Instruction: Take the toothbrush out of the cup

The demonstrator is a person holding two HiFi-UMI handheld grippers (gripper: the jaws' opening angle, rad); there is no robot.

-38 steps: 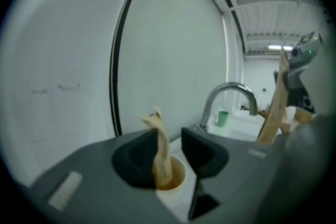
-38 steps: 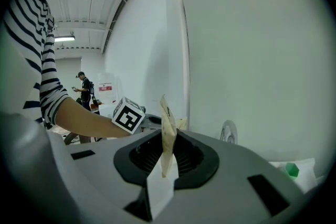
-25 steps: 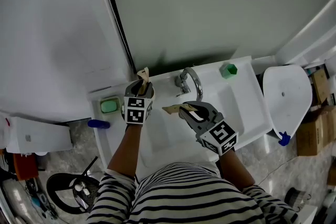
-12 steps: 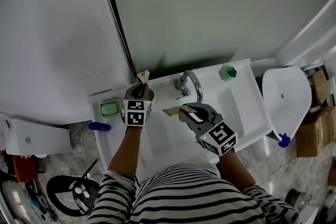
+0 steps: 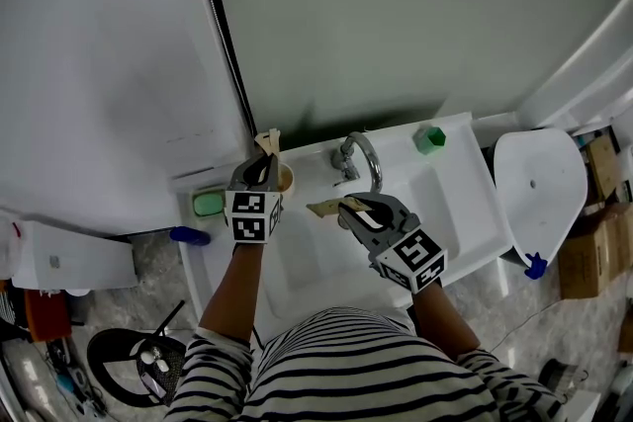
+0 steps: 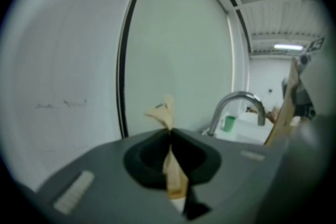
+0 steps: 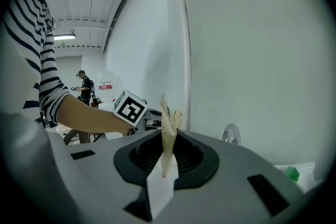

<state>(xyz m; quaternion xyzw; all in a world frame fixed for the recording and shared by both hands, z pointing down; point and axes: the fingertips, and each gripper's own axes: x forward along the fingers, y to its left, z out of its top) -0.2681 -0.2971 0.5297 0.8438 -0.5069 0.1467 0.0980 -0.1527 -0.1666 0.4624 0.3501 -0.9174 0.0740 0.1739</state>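
In the head view a tan cup (image 5: pixel 286 179) stands on the back left corner of the white sink (image 5: pixel 450 198). My left gripper (image 5: pixel 265 163) hovers right over it; its jaws have just been closing and now pinch a beige paper-wrapped toothbrush (image 5: pixel 268 142) that sticks up above them. The left gripper view shows that toothbrush (image 6: pixel 169 160) clamped between the dark pads of the left gripper (image 6: pixel 169 136). My right gripper (image 5: pixel 346 206) sits over the basin, shut on a second beige wrapped piece (image 5: pixel 323 208), also seen in the right gripper view as a wrapped piece (image 7: pixel 168 136) in the right gripper (image 7: pixel 167 139).
A chrome faucet (image 5: pixel 358 158) rises between the two grippers. A green soap dish (image 5: pixel 206 203) and a blue object (image 5: pixel 188 235) lie left of the sink, and a small green cup (image 5: pixel 429 135) stands at its back right. A white toilet (image 5: pixel 539 183) is to the right. The wall is close behind.
The left gripper's jaws have shut on the toothbrush over the cup and the hand has lifted a little. The right gripper has stayed put.
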